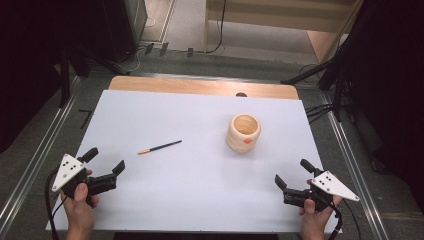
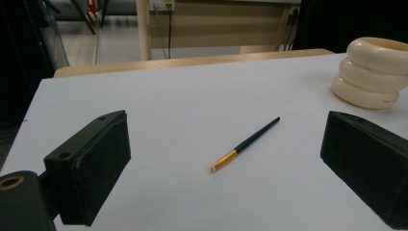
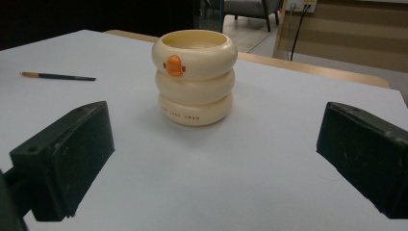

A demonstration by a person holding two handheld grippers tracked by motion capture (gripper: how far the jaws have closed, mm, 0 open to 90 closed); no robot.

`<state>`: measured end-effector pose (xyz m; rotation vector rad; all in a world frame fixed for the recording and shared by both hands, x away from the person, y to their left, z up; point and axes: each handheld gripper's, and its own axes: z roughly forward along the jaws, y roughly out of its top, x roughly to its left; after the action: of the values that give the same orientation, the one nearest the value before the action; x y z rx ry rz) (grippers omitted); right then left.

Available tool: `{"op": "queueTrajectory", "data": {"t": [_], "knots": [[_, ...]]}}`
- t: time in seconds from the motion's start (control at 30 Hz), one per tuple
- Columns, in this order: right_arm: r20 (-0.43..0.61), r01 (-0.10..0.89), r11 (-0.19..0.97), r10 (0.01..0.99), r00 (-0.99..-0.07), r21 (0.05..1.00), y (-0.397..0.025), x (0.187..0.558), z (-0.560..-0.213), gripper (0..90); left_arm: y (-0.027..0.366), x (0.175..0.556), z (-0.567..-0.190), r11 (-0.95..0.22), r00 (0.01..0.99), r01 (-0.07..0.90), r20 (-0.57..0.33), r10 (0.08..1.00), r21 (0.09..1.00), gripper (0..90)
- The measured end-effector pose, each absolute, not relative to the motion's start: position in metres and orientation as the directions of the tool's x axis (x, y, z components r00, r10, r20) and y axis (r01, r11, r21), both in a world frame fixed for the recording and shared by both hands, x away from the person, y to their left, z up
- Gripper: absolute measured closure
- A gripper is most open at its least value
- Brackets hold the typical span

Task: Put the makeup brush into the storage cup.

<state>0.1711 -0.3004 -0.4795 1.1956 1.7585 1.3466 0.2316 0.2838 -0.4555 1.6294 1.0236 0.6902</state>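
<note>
Glossy cream plastic cup (image 3: 195, 77), matt white table (image 1: 200, 170) w/ wood edge.

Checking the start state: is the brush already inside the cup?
No, the brush lies flat on the white table, well apart from the cup and nearer the left gripper.

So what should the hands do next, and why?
Probably move the left gripper forward to the brush and bring its open jaws down around it. The brush lies flat on the table, untouched, in front of that gripper, and the cup stands upright and open nearby. The right gripper, also open, faces the cup.
</note>
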Motion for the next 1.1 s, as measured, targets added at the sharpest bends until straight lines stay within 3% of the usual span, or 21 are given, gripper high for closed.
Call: {"op": "queueTrajectory", "data": {"t": [0.67, 1.1], "knots": [[0.051, 0.299, 0.082, 0.910, -0.411, 0.951, -0.298, 0.170, -0.478, 0.0, 0.265, 0.258, -0.427, -0.175, 0.502, 0.347, -0.025, 0.864, 0.921, 6.0], [0.052, 0.308, 0.091, 0.903, -0.427, 0.947, -0.296, 0.171, -0.478, 0.0, 0.242, 0.290, -0.408, -0.337, 0.569, 0.437, 0.034, 0.822, 0.834, 11.0]]}}
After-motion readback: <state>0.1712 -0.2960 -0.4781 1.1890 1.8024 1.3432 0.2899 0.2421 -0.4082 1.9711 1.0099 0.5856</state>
